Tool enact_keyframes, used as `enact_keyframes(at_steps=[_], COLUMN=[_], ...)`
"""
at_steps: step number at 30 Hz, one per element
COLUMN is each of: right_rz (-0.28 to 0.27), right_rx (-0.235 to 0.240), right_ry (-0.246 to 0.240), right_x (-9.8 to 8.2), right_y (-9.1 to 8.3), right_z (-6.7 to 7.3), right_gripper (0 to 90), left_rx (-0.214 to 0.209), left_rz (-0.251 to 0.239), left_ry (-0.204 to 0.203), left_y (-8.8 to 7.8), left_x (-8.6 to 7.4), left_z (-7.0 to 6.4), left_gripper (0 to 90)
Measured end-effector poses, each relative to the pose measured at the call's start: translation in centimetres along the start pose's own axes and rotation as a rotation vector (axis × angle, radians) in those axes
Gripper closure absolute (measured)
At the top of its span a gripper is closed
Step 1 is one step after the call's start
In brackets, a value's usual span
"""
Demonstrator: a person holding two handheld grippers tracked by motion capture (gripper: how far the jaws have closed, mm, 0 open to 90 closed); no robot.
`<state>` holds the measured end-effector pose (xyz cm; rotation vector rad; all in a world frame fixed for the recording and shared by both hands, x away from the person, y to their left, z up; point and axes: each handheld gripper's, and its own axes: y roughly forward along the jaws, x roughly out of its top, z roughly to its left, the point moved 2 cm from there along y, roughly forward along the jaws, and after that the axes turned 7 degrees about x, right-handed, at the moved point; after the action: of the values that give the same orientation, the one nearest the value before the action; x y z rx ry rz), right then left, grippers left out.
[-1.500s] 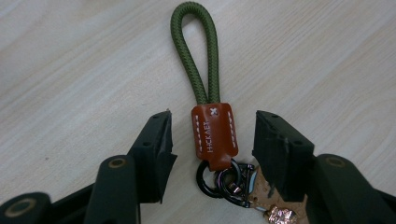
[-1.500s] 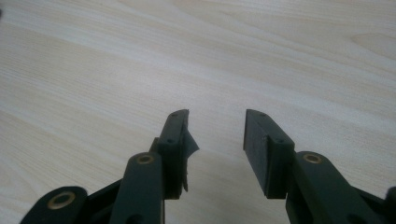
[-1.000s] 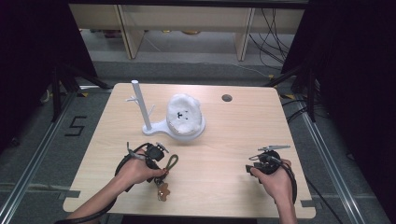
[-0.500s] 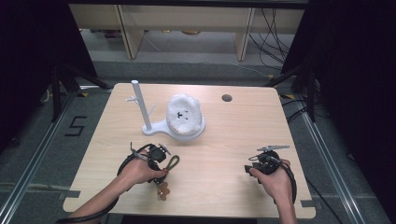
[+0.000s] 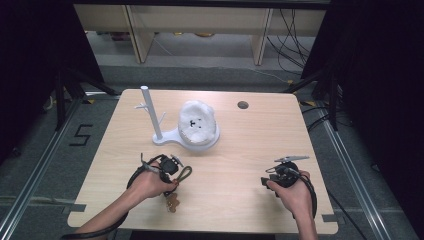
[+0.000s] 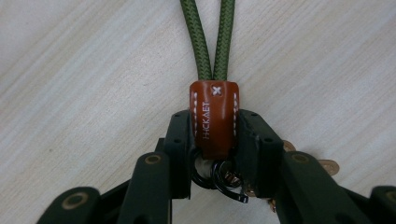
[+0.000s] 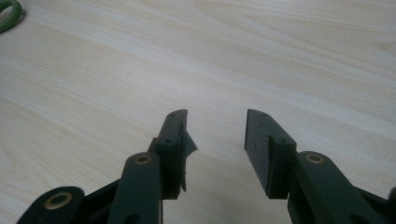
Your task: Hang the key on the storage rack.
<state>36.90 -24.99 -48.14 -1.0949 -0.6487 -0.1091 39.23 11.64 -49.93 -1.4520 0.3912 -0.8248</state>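
Lying on the pale wooden surface (image 5: 235, 150) near its left front edge, the keychain (image 6: 214, 116) is a doubled olive-green braided cord (image 6: 210, 39) that runs into a brown leather tab (image 6: 214, 122) with white stitching, a cross stitch at its top and pale lettering down its middle. Dark metal rings (image 6: 218, 175) hang below the tab, with small coppery pieces behind them. The left gripper (image 6: 212, 128) has just been closing, and its fingers (image 6: 180, 140) now clench the leather tab from both sides, the cord loop running away from them across the wood. In the high view the left gripper (image 5: 167, 167) sits in the person's left hand (image 5: 150, 182), the green loop (image 5: 184, 174) lying just to its right and a small brown piece (image 5: 172, 202) just in front of the hand.

Farther back, left of centre, stands a white stand (image 5: 152, 115) with a tall post and short side pegs. Its base widens into a round dish (image 5: 200, 142), and a white, rounded, cloth-like lump (image 5: 197, 120) with dark marks sits in that dish.

At the right front, the right hand (image 5: 295, 192) holds the right gripper (image 5: 272, 180), well apart from the keychain. Its fingers (image 7: 175, 140) are released, spread with bare wood between them; a sliver of green cord (image 7: 9, 14) shows at the far corner.

The left gripper view gives the stitching and lettering that the high view is too small to show; the high view gives the stand and dish.
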Motion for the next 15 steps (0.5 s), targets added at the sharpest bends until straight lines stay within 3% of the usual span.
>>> enact_keyframes(at_steps=[5,6,10,12,14,15], right_rz=[-0.013,-0.012,-0.02,-0.025,0.003,0.01], right_rx=[0.002,-0.021,-0.001,0.013,-0.004,-0.031], right_ry=[0.0,-0.024,-0.015,-0.009,0.003,-0.004], right_x=[0.0,0.0,0.0,0.0,0.0,0.0], right_y=[0.0,0.0,0.0,0.0,-0.2,-0.2], right_z=[0.0,-0.3,-0.2,-0.1,-0.1,-0.3], right_gripper=[59.5,59.4,59.3,59.1,58.8,58.6], left_rx=[-0.005,-0.005,-0.011,-0.015,-0.021,-0.028], left_rz=[-0.032,-0.034,-0.056,-0.077,-0.097,-0.152], left_ry=[-0.014,-0.015,-0.001,-0.006,-0.013,-0.044], left_y=[0.0,0.0,-0.1,-0.2,-0.4,-0.5], left_x=[-0.5,-0.5,-1.0,-1.2,-1.5,-1.8], left_z=[0.1,0.1,0.2,0.3,0.4,0.4], left_gripper=[67.4,67.5,67.7,67.8,67.8,67.8])
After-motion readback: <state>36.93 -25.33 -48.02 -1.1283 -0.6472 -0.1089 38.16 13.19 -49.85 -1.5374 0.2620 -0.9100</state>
